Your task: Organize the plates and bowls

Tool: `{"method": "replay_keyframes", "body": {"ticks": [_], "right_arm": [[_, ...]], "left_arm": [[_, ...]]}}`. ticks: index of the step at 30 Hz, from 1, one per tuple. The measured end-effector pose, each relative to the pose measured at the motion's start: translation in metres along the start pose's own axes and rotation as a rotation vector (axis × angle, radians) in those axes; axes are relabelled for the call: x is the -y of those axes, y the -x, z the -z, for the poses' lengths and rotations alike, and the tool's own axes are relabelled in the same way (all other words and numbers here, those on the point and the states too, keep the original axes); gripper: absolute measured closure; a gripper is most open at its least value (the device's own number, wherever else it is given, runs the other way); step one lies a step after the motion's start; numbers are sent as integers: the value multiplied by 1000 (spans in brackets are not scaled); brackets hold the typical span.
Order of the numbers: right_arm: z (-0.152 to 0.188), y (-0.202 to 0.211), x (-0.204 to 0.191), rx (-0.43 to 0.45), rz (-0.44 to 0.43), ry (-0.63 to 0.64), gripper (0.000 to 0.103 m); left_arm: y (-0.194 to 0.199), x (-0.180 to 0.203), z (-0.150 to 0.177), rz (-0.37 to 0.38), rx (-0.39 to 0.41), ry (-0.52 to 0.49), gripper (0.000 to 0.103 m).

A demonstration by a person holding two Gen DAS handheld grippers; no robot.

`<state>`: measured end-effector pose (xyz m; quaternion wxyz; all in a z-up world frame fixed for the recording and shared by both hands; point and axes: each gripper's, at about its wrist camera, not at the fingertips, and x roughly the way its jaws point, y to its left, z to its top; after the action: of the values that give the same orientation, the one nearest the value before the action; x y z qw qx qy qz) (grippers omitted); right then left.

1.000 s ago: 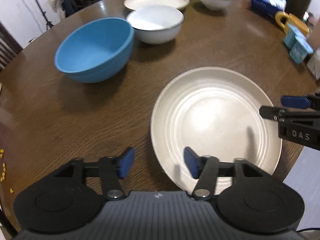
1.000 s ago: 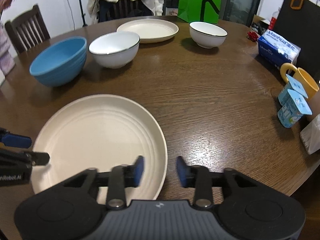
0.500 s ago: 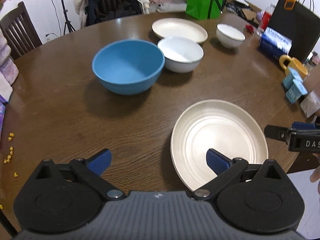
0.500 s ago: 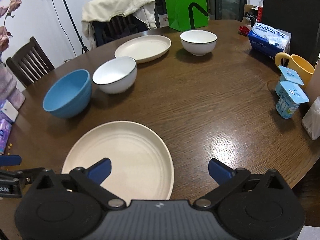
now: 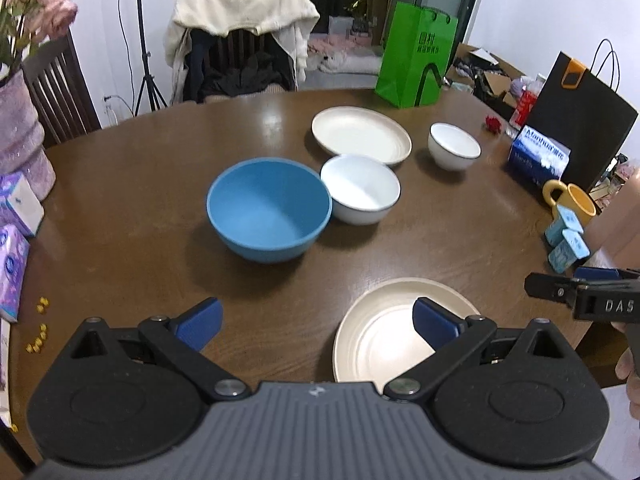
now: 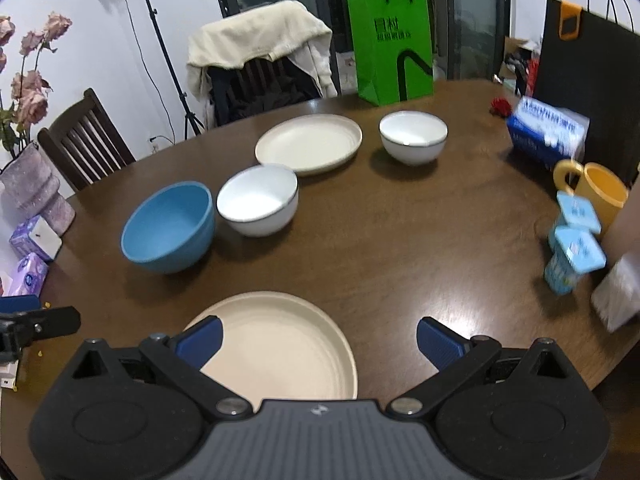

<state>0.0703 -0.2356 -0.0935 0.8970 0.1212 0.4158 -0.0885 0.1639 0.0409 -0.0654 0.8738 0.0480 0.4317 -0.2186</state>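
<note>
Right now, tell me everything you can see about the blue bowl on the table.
The blue bowl is the largest of the three bowls: deep, round, matte blue inside and out, with faint ridges around its outer wall. It looks like plastic or a similar composite. It stands upright and empty on the brown wooden table, left of the white bowl with a dark rim; whether their rims touch cannot be told. No tool touches it.

Both wrist views look steeply down over a round wooden table point(image 5: 120, 184) from above its near edge. Shared: cream plate point(image 5: 384, 336) point(image 6: 280, 340) close below, blue bowl point(image 5: 268, 212) point(image 6: 168, 228) mid-table.
</note>
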Motion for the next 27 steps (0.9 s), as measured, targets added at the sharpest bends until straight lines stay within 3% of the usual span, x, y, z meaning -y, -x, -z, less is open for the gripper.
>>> {"method": "replay_keyframes", "body": {"ticks": [12, 27], "right_arm": [[-65, 4, 17, -8, 15, 19, 0], [-149, -21, 44, -2, 33, 56, 0]], "left_arm": [[6, 6, -58, -1, 30, 18, 0], [-21, 21, -133, -24, 17, 21, 0]]}}
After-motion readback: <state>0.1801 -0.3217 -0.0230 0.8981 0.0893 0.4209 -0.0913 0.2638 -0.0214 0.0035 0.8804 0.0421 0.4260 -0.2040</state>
